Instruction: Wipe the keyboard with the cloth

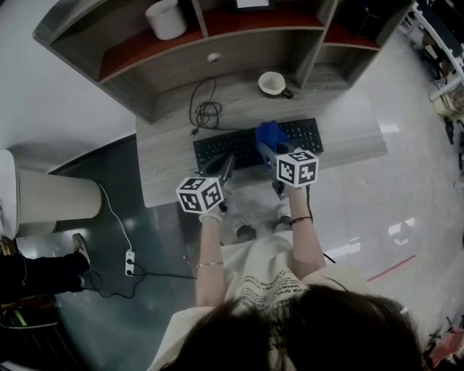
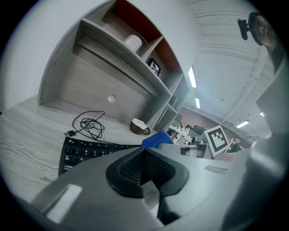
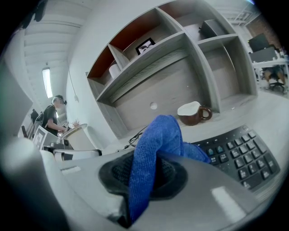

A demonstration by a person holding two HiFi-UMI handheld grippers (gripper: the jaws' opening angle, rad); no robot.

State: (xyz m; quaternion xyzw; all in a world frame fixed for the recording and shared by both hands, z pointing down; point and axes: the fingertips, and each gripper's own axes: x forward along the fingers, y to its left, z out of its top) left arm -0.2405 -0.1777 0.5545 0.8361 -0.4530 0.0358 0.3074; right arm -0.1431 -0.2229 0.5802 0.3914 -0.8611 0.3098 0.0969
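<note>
A black keyboard point(image 1: 232, 148) lies on the grey desk point(image 1: 167, 170), also seen in the left gripper view point(image 2: 86, 151) and the right gripper view point(image 3: 239, 158). My right gripper point(image 1: 268, 150) point(image 3: 144, 173) is shut on a blue cloth point(image 1: 269, 133) point(image 3: 156, 144), which stands up from the jaws over the keyboard's right-middle part. My left gripper point(image 1: 227, 169) point(image 2: 145, 168) hovers at the keyboard's front edge, left of the cloth point(image 2: 156, 138), shut with nothing between its pads.
A brown cup point(image 1: 273, 84) point(image 3: 193, 113) stands behind the keyboard. A coiled black cable point(image 1: 206, 112) point(image 2: 90, 124) lies at its back left. Shelving point(image 1: 217, 43) with a white pot point(image 1: 166, 19) rises at the desk's rear. A white bin point(image 1: 51, 197) stands on the floor to the left.
</note>
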